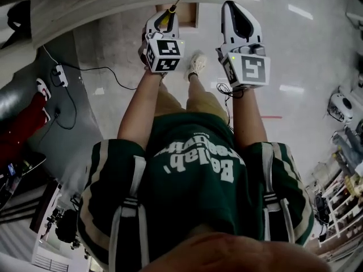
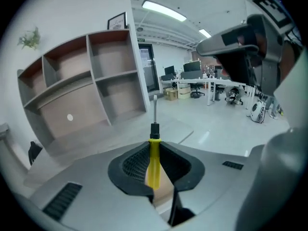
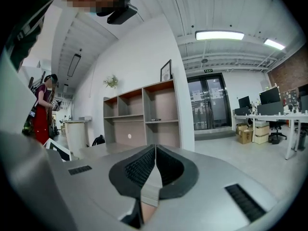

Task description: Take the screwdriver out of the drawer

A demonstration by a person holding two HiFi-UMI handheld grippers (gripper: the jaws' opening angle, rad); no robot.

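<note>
Nearest us, our left gripper clamps the yellow handle of the screwdriver, its shaft pointing ahead beside the shelf unit, while our right gripper, just alongside, has 2 jaws pressed together, empty.

Head view: the screwdriver pokes out past the left gripper, only the metal tip and a sliver of yellow handle on show. The rest sits behind that gripper's body and marker cube. The right gripper is seen from behind, its gap not readable there. One shoe shows between the forearms, the other foot is hidden.

Left gripper view: the handle's lower end drops out of sight between the pads.

Right gripper view: a person in red at the left, partly covered by the gripper's body. A small dark item on the shelf is too small to name.
</note>
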